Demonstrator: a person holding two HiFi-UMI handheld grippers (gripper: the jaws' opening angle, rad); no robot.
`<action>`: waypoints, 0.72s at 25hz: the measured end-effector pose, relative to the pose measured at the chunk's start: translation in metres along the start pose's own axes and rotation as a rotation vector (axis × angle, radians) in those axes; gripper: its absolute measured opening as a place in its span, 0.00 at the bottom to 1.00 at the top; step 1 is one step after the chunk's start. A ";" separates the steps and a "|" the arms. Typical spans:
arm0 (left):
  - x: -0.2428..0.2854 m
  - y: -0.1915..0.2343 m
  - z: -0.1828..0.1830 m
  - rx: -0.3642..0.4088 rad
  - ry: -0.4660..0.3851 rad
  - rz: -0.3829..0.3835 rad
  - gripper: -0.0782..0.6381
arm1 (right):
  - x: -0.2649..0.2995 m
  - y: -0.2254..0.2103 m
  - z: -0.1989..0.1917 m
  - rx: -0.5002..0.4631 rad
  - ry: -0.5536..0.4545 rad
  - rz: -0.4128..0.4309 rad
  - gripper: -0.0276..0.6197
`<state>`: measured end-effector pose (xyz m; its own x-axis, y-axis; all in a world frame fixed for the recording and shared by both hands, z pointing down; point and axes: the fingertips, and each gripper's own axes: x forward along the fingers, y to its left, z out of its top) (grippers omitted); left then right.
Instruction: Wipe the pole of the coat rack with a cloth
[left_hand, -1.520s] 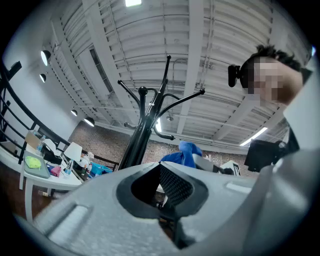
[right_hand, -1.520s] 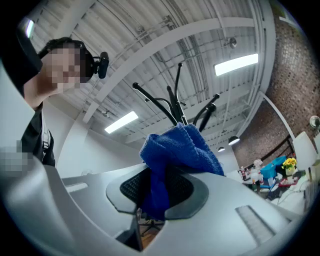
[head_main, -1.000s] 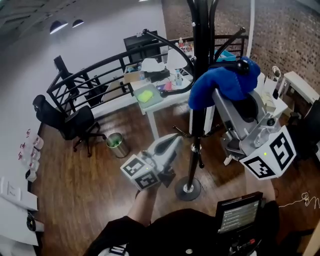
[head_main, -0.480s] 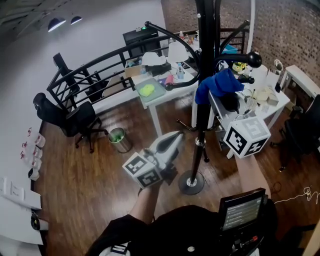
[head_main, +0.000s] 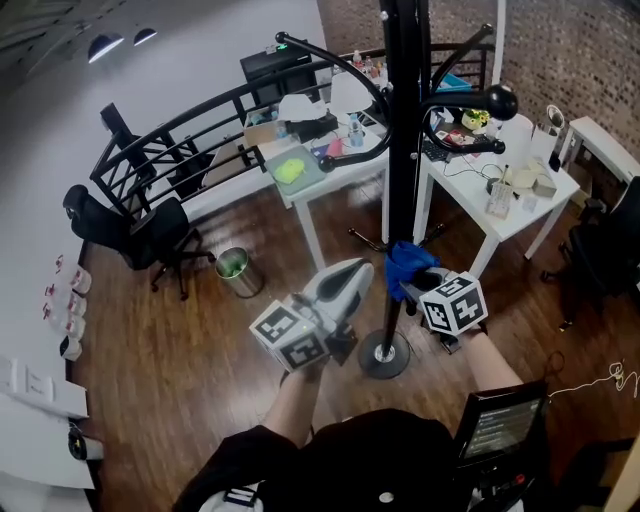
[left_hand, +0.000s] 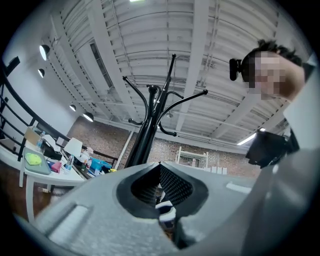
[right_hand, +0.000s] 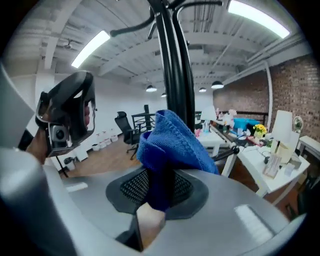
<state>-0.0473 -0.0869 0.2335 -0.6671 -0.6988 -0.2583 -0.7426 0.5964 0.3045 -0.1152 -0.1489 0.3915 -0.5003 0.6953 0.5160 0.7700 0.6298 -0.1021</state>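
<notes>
While the right gripper (head_main: 420, 284) is this low on the pole (head_main: 401, 150), the head view shows the blue cloth (head_main: 407, 262) against the shaft, a little above the round base (head_main: 384, 356). The left gripper (head_main: 352, 275) hangs just beside the pole on the other side and seems to touch nothing.

Left gripper view: jaws closed tip to tip with nothing between them, aimed up at the rack's hooks (left_hand: 190, 98).

Right gripper view: jaws are clamped on a fold of the cloth. The loose bulk is bunched ahead of the tips, with the pole right behind it.

My read for doing this well:
- Push the bunch into the shaft so the fabric wraps partway round.
- Stroke along the pole's length.
- Turn the wrist to reach the far side.
- The grip is only on a fold, so watch for the cloth slipping out.
- The spare gripper could steady the pole if it rocks.
</notes>
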 end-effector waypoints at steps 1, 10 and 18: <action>0.000 0.000 -0.002 -0.001 0.003 0.001 0.11 | -0.004 0.004 -0.009 0.013 0.023 0.023 0.15; -0.003 0.002 -0.016 -0.013 0.022 0.017 0.11 | -0.028 0.012 -0.020 0.159 -0.016 0.124 0.15; -0.008 -0.002 -0.015 -0.002 0.022 0.032 0.11 | -0.029 -0.005 0.065 0.127 -0.351 0.050 0.15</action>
<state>-0.0396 -0.0885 0.2484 -0.6890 -0.6881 -0.2277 -0.7209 0.6179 0.3140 -0.1302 -0.1498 0.3221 -0.5856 0.7887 0.1872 0.7528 0.6147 -0.2355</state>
